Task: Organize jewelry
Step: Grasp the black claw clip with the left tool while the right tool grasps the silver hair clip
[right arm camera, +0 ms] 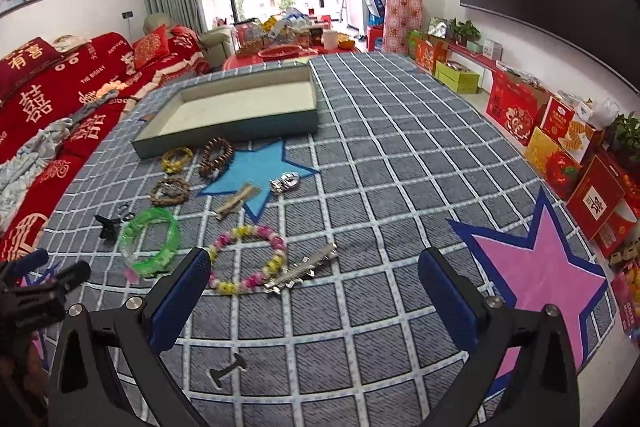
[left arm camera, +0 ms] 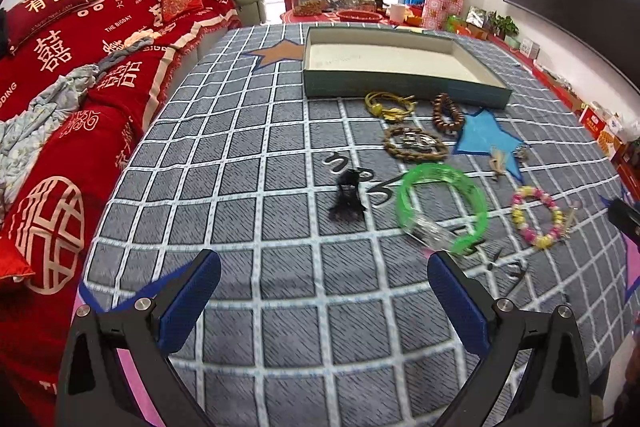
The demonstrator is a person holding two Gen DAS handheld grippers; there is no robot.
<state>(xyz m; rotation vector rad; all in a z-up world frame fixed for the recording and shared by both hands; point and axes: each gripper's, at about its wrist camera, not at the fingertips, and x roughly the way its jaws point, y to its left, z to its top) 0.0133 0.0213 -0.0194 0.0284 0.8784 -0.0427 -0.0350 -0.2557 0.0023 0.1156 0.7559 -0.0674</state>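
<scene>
An empty shallow grey-green box stands at the far side of the checked cloth. In front of it lie a yellow cord bracelet, a brown bead bracelet, a braided brown bracelet, a green plastic bangle, a pink-and-yellow bead bracelet, a black hair claw and silver hair clips. My left gripper is open and empty, short of the bangle. My right gripper is open and empty, near the bead bracelet.
The checked cloth has blue and pink star patches. A red-covered sofa runs along the left. Red gift boxes line the right wall. A silver trinket and wooden clips lie on the blue star.
</scene>
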